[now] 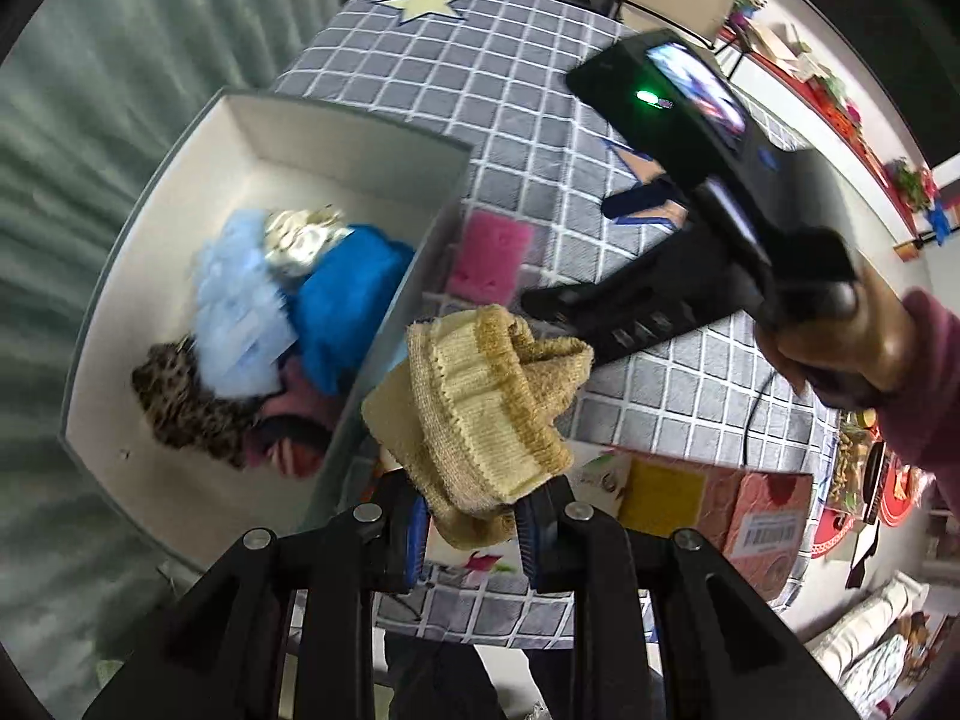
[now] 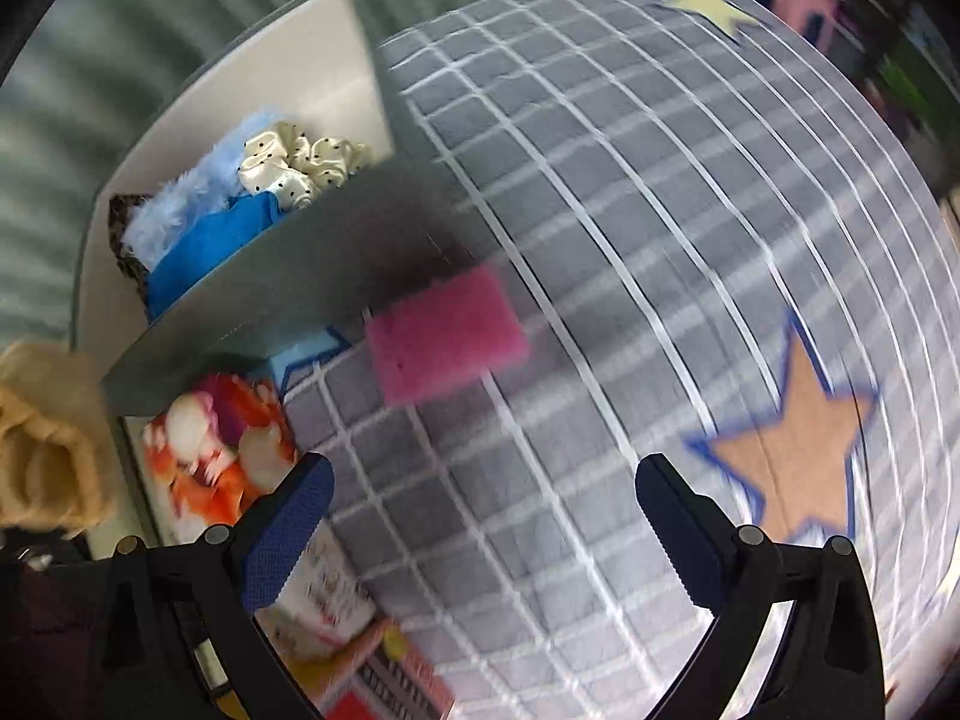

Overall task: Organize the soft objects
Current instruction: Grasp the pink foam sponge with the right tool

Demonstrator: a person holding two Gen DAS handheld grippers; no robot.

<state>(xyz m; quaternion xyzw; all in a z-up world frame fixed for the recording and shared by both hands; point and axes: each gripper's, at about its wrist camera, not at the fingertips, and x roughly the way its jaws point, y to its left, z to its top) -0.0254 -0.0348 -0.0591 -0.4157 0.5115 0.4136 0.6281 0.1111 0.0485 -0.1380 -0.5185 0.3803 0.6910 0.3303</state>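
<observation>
Left gripper (image 1: 471, 531) clamped on knit hat (image 1: 480, 408); right gripper (image 2: 483, 516) wide, empty. Next: over box (image 1: 384, 120), release; then sponge (image 2: 447, 339).

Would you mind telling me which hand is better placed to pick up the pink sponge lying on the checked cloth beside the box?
Right. The right tool is open and empty, with the pink sponge just ahead of it, while the left tool is shut on the beige knitted cloth.
</observation>
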